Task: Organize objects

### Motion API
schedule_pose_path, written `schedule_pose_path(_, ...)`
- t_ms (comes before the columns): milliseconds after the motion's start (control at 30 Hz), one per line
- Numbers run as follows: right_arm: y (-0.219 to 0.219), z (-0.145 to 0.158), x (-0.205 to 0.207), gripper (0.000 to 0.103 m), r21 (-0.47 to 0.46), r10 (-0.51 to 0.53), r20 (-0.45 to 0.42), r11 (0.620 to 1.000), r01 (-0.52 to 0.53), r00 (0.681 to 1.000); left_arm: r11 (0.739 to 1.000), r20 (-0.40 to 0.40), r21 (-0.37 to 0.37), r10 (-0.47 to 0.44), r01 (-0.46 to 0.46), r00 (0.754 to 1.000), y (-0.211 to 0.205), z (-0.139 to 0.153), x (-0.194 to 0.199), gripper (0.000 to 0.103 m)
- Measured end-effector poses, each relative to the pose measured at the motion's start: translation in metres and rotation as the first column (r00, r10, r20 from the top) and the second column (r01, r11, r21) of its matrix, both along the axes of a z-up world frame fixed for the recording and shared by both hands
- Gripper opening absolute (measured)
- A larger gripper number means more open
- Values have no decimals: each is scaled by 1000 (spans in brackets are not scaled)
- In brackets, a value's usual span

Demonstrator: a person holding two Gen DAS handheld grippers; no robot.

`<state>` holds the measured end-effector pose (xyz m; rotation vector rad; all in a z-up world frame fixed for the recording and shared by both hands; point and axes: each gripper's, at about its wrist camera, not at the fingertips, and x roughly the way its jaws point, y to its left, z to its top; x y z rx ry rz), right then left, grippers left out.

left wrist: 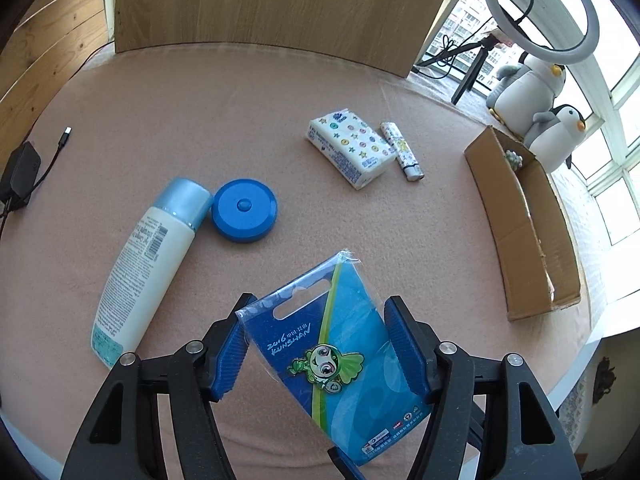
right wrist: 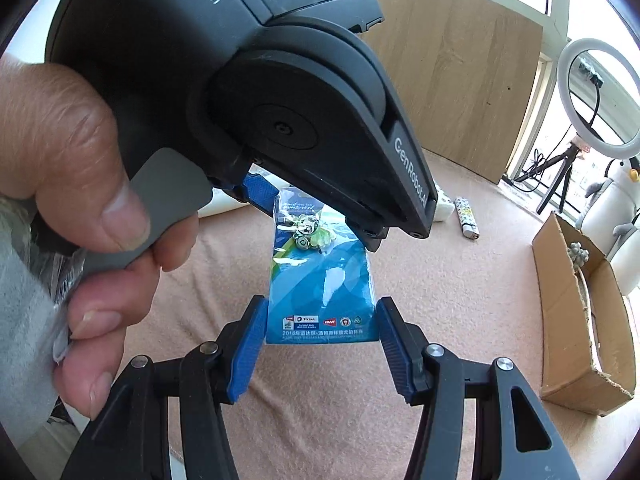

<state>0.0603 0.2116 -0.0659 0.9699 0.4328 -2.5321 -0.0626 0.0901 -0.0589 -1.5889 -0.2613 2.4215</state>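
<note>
Holding the blue card packet (right wrist: 322, 280) by its lower end, the right gripper (right wrist: 320, 344) has both blue fingers (right wrist: 248, 352) pressed on the packet's side edges; that grip is closed on the packet. The packet is lifted clear of the pink worktop (left wrist: 280, 128), its long axis running from the right gripper up toward the left gripper (left wrist: 316, 344). In the left wrist view the packet lies slanted between the left fingers (left wrist: 230, 354). Its upper corner touches the left-side finger, and its other edge lies against the right-side one. Whether those fingers clamp it or merely bracket it cannot be told.

A hand (right wrist: 80, 184) grips the left tool's handle, and that tool tips steeply downward over the packet's top end. The right tool points down at a shallower angle.

The cardboard box (left wrist: 524, 224) stands open to the right, well apart. The right gripper is judged nearer to it. A lotion bottle (left wrist: 148, 264), round blue case (left wrist: 244, 210), tissue pack (left wrist: 348, 148) and lighter (left wrist: 402, 150) lie on the worktop.
</note>
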Motion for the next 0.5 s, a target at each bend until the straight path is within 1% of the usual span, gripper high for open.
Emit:
schedule_pose_path(133, 7, 13, -5, 51, -10, -15, -32, 1000, 15, 999, 1000, -39, 2, -16, 16, 999, 5, 21, 1, 68)
schedule_pose_path(267, 14, 22, -7, 51, -17, -31, -60, 999, 30, 998, 1000, -65, 0, -29, 29, 997, 11, 34, 0, 68)
schedule_pose_path(500, 22, 31, -6, 51, -27, -48, -82, 999, 46, 995, 999, -85, -10, -47, 46, 995, 25, 39, -3, 68)
